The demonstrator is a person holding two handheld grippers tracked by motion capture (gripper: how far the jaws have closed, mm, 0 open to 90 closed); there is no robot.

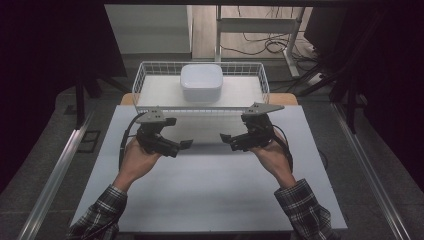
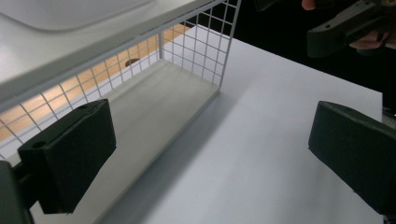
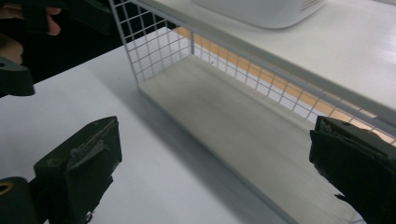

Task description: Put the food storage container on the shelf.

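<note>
White wire forms the basket (image 1: 141, 80) at the far edge of the table (image 1: 210, 185); a white lidded container (image 1: 201, 82) sits inside it, near the middle. Both of my grippers hover over the table just in front of the basket, well apart from each other, jaws pointing inward toward one another.

Left side: my left gripper (image 1: 182, 146) is held in my left hand (image 1: 137, 160). Its jaws stand wide apart and grip nothing. In the left gripper view, the basket's wire wall (image 2: 196, 42) and pale base board lie ahead between the jaws, with the container above.

Right side: my right gripper (image 1: 226, 139) is held in my right hand (image 1: 272, 157). Its jaws are likewise spread wide with nothing between them. In the right gripper view, the basket's corner (image 3: 135, 60) is close ahead, not touching either jaw.
</note>
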